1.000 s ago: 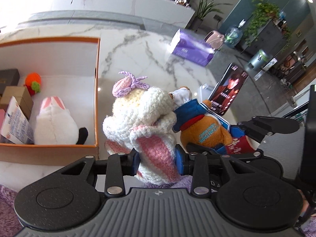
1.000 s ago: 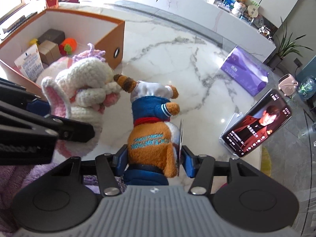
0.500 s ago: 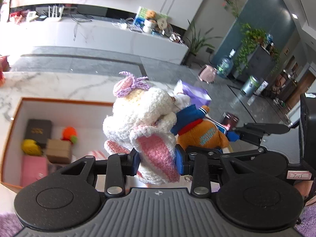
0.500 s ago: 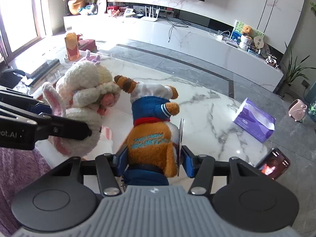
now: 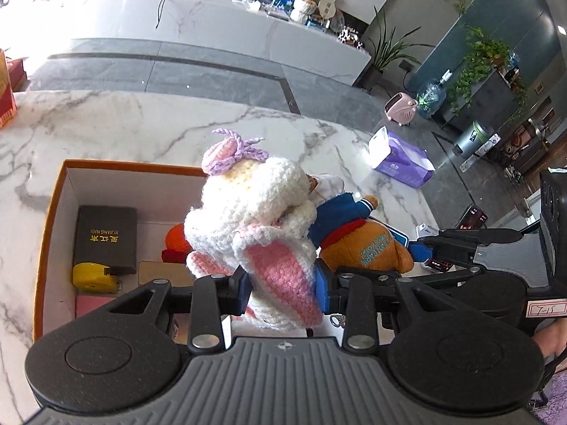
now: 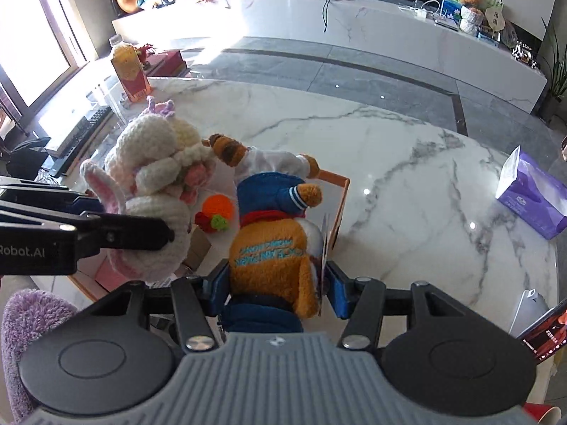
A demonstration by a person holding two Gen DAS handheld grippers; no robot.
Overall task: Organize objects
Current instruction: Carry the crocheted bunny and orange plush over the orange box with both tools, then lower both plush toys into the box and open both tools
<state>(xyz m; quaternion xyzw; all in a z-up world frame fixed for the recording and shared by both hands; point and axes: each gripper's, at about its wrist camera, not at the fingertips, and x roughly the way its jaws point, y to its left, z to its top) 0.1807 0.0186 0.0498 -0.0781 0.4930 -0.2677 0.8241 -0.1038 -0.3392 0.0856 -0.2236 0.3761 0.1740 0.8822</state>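
Over the marble table [image 5: 106, 131] hangs the orange-rimmed box [image 5: 53, 205], and both toys are up above it. The left gripper [image 5: 281, 285] is clamped on the crocheted bunny [image 5: 255, 219], pinned between its blue pads. Just beside it, the right gripper [image 6: 276, 283] squeezes the orange plush [image 6: 273, 248] by its lower body.

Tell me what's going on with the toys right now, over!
Left gripper shut on crochet bunny. Right gripper shut on orange plush. Both toys over the orange box, which already holds items. Nothing blocking.
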